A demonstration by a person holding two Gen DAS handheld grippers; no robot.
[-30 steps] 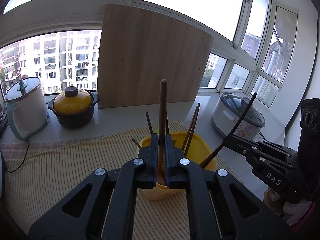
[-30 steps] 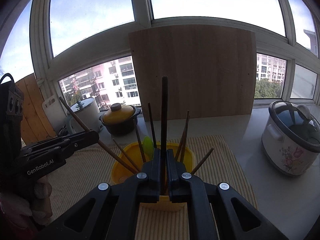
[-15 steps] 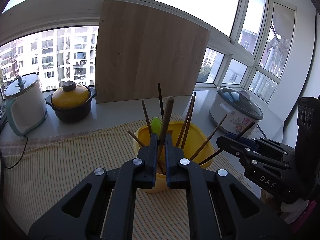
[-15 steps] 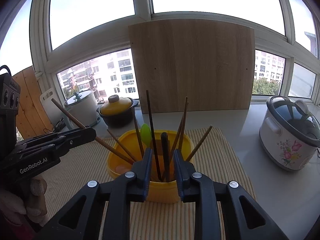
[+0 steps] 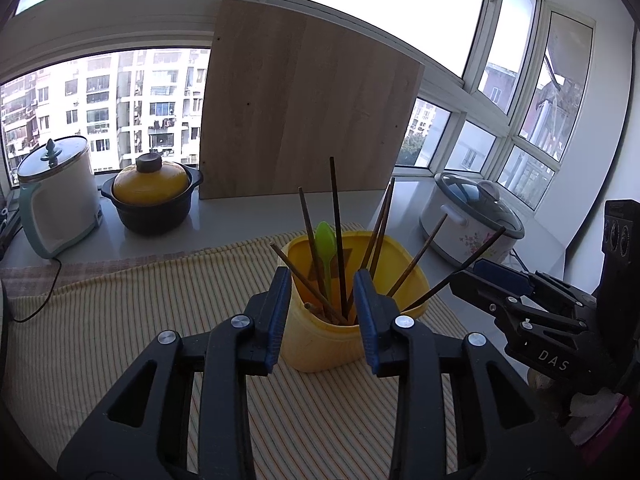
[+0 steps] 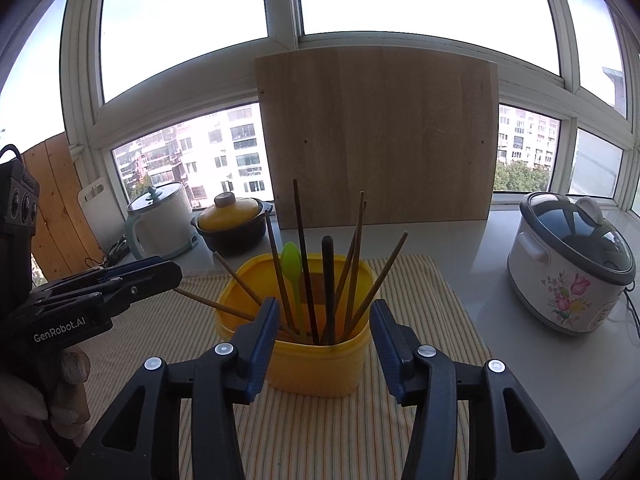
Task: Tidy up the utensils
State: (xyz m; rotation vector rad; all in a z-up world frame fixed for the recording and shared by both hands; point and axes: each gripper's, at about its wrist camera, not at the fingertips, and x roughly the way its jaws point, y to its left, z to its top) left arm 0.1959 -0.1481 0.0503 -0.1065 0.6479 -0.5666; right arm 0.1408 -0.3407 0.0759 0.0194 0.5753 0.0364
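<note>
A yellow tub stands on the striped cloth. It holds several brown chopsticks, a green spoon and a thick dark stick. My left gripper hovers just in front of the tub with its jaws opening. Nothing is pressed between its blue pads. My right gripper is at the tub's near side, its jaws also opening and gripping nothing. Each gripper shows in the other's view: the right gripper beside the tub's right, the left gripper at its left.
A wooden board leans against the window behind the tub. A flowered rice cooker sits to the right. A black pot with a yellow lid and a white kettle are to the left. The striped cloth covers the counter.
Both grippers were shut on upright sticks above the tub. They have let go, their jaws have spread, and the sticks now stand in the tub.
</note>
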